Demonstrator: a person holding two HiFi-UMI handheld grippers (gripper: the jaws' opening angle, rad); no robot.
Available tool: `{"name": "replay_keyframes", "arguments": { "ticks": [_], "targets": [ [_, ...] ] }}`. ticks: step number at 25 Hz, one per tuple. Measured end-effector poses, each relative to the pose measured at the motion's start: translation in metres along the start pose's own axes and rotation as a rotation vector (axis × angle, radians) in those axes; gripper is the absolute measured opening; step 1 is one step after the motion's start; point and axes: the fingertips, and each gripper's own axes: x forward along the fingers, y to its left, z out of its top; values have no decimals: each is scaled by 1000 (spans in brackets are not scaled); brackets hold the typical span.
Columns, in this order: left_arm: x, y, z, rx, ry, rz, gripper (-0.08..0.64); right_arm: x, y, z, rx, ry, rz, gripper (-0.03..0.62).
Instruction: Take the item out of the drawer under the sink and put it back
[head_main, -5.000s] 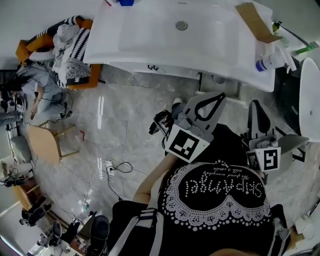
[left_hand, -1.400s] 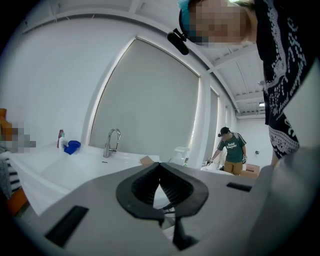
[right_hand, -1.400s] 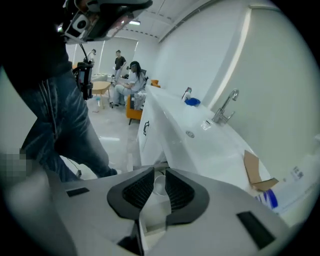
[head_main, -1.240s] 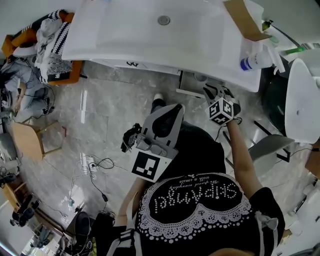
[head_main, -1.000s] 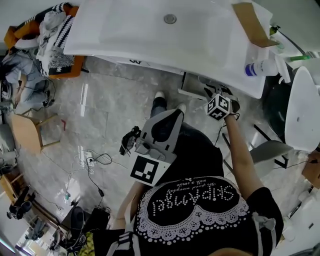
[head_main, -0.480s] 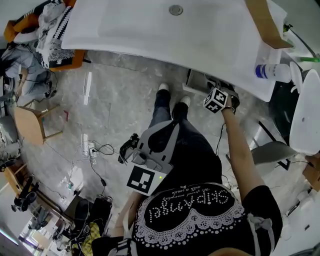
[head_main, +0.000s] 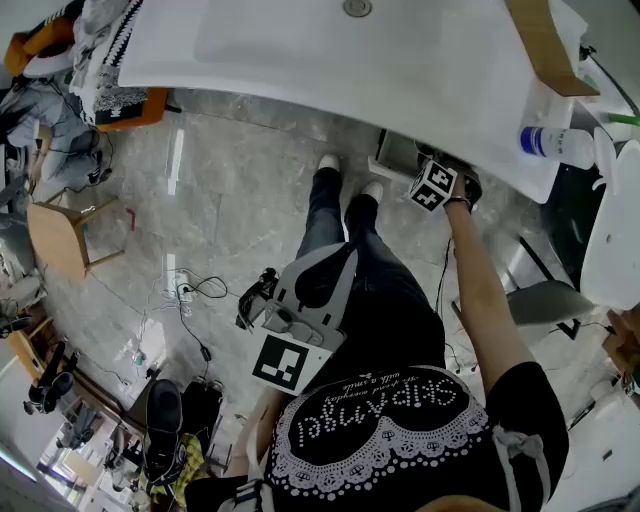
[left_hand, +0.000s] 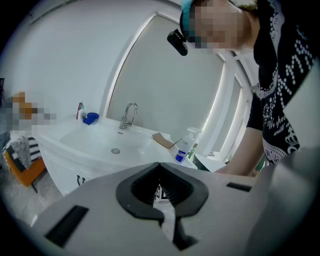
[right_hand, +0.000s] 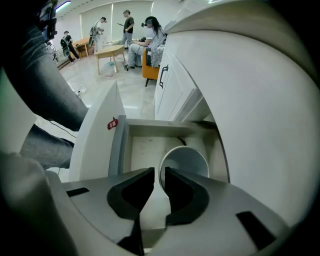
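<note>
Right gripper (right_hand: 159, 172) points steeply down into the open drawer (right_hand: 120, 145) under the sink (head_main: 330, 50), and its 2 jaws stand almost together with the left wall of a white cup (right_hand: 187, 160) pinched between them: 1 jaw is outside the wall and the other is inside the mouth. The cup sits in the drawer toward its right and rear side, right below and just ahead of the jaws. Its long axis is near upright, with the round mouth turned up to the gripper and a little tilted. I cannot tell if its bottom rests on the drawer floor or hangs just above it. The white underside of the sink comes close on the right side, and the drawer's front panel (right_hand: 100, 135) rises on the left, so I judge that the coming move must go nearly straight up or down in this narrow space. Left gripper (left_hand: 159, 167) is well apart from the drawer, held in front of the person's body with its jaws together on nothing, so the right hand is clearly the nearer 1 for this work.
</note>
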Motion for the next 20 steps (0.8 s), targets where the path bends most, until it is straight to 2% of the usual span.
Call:
{"name": "replay_keyframes", "arguments": {
  "ticks": [4, 6, 8, 13, 20],
  "targets": [
    [-1, 1, -4, -10, 7, 2, 4, 12, 3, -2, -22, 18, 26, 72],
    [-2, 2, -5, -15, 10, 2, 4, 13, 1, -2, -24, 26, 18, 67],
    [-3, 4, -5, -20, 9, 3, 4, 13, -2, 0, -29, 33, 5, 31],
    [-5, 4, -3, -15, 6, -11, 4, 8, -3, 1, -28, 39, -16, 23],
    [-2, -6, 1, -1, -10, -87, 3, -24, -2, 11, -5, -6, -60, 23]
  ]
}}
